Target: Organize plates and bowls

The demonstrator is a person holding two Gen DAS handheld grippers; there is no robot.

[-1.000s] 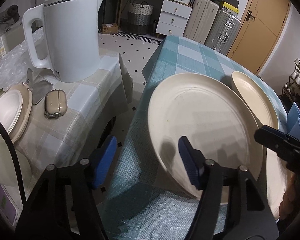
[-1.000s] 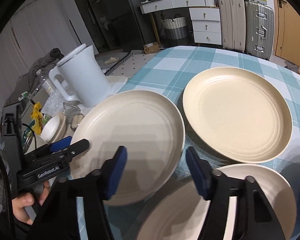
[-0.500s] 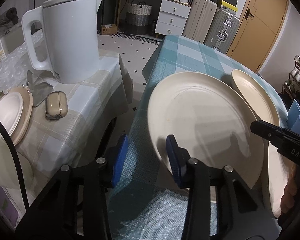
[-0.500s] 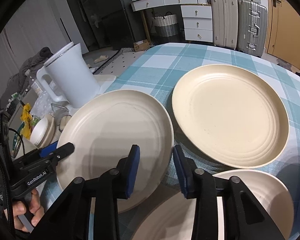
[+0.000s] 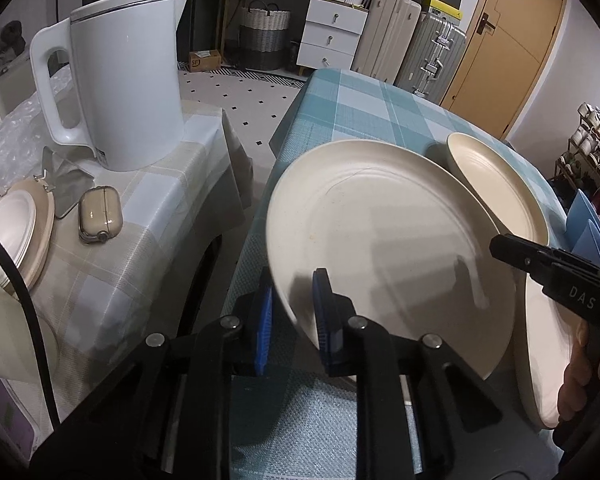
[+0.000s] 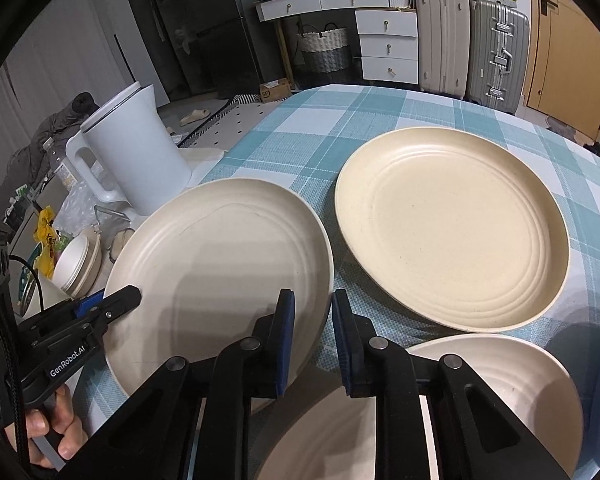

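Note:
A large cream plate point(image 5: 384, 240) lies on the teal checked tablecloth point(image 5: 352, 108) at the table's left edge; it also shows in the right wrist view point(image 6: 220, 264). My left gripper point(image 5: 292, 316) is shut on its near-left rim. My right gripper point(image 6: 312, 336) is shut on the same plate's right rim. A second cream plate point(image 6: 452, 224) lies beyond it to the right. A third plate point(image 6: 480, 400) lies nearest me, partly under my right gripper.
A white kettle point(image 5: 116, 80) stands on a beige side table point(image 5: 140, 208) to the left, with a small case point(image 5: 98, 214) and stacked bowls point(image 5: 8, 232). A gap with floor separates the two tables. Blue items point(image 5: 592, 224) stand at the right edge.
Both grippers have closed from wide open onto opposite rims of the left plate. Both have moved slightly forward toward it.

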